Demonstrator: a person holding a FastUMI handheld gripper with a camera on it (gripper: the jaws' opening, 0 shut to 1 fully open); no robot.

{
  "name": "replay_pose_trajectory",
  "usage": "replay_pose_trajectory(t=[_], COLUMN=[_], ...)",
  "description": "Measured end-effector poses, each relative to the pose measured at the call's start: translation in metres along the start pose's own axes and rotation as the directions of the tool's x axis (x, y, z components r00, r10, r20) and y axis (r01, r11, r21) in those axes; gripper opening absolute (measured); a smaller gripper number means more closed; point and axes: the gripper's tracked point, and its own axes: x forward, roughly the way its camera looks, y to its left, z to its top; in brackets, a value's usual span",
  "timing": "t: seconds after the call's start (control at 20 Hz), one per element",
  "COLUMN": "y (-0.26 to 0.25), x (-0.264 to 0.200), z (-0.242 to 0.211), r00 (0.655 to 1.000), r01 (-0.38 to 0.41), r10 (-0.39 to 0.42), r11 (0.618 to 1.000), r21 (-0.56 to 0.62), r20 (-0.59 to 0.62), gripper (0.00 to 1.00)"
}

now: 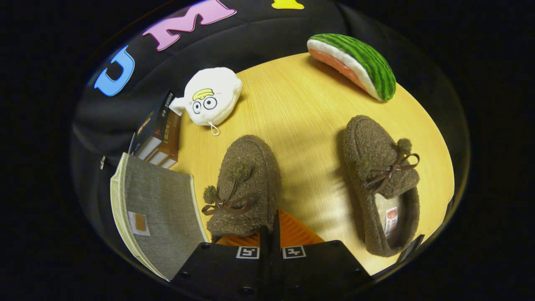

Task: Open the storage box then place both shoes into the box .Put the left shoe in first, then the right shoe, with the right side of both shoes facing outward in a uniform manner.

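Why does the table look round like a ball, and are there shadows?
In the gripper view the fisheye lens bends things, so the wooden table and the grey storage box look curved; soft shadows lie beside the two brown shoes and under the watermelon toy; everything looks fairly sharp; the gripper has its fingers closed together at the nearer shoe.

two shoes [246, 184] [382, 184], one storage box [156, 213], two plush toys [213, 100] [355, 65], one pack of boxes [159, 133], one table [301, 117], one gripper [269, 236] clamped on a shoe.
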Motion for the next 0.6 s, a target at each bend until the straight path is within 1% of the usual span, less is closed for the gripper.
replay_pose_trajectory(t=[0.1,0.25,0.45,0.6], y=[0.017,0.051,0.108,0.143], x=[-0.021,-0.058,-0.106,-0.131], z=[0.004,0.019,0.042,0.055], r00=[0.999,0.993,0.969,0.951], r01=[-0.030,-0.096,-0.208,-0.256], r10=[0.030,0.096,0.202,0.247], r11=[1.000,0.995,0.978,0.966], r21=[0.004,-0.005,0.024,0.026], r20=[0.014,0.064,0.144,0.185], gripper=[0.05,0.05,0.05,0.05])
